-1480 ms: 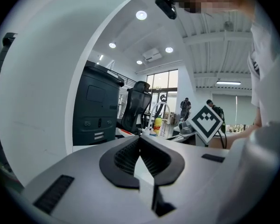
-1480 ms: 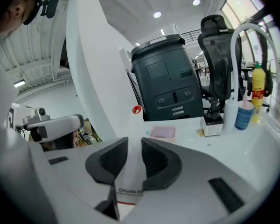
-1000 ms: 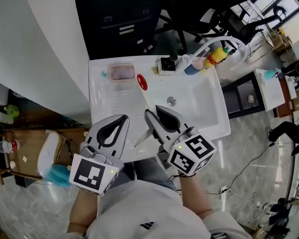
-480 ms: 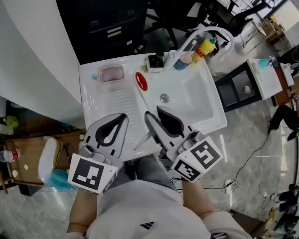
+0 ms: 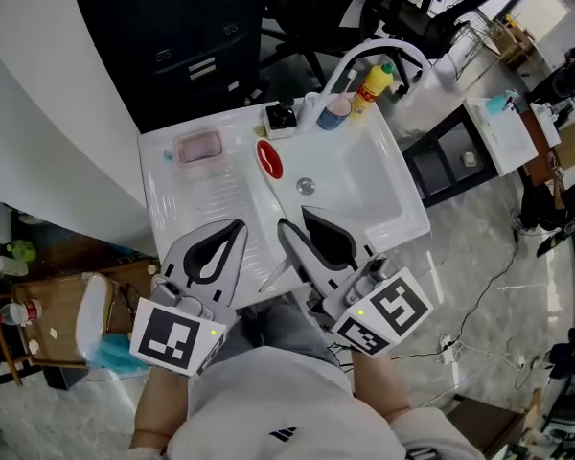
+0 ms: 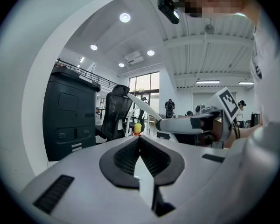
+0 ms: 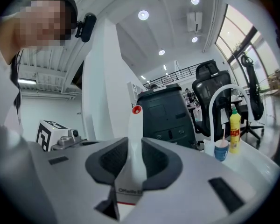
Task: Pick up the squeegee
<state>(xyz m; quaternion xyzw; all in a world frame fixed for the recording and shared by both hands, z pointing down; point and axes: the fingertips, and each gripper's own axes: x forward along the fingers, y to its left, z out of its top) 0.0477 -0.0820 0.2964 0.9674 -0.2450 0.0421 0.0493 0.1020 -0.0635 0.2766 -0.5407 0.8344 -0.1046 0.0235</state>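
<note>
The squeegee (image 5: 275, 195) has a white handle with a red tip and is in the air above the white sink (image 5: 402, 220). My right gripper (image 5: 291, 217) is shut on its handle, with the blade end sticking out at the lower left. In the right gripper view the handle (image 7: 135, 143) runs straight out between the pads of that gripper (image 7: 134, 141) to the red tip. My left gripper (image 5: 232, 230) hovers beside it on the left, shut and holding nothing. In the left gripper view its jaws (image 6: 140, 139) meet at the tips, and the squeegee (image 6: 142, 107) shows beyond them.
A pink soap dish (image 5: 198, 147) sits on the draining board. By the curved faucet (image 5: 364, 56) stand a yellow bottle (image 5: 374, 82), a blue cup (image 5: 333, 113) and a small black item (image 5: 281, 116). A black cabinet (image 5: 201, 36) and office chairs stand behind the sink.
Both grippers have risen a little, the right one still gripping the squeegee. The sink has slid left and looks smaller in the head view.
</note>
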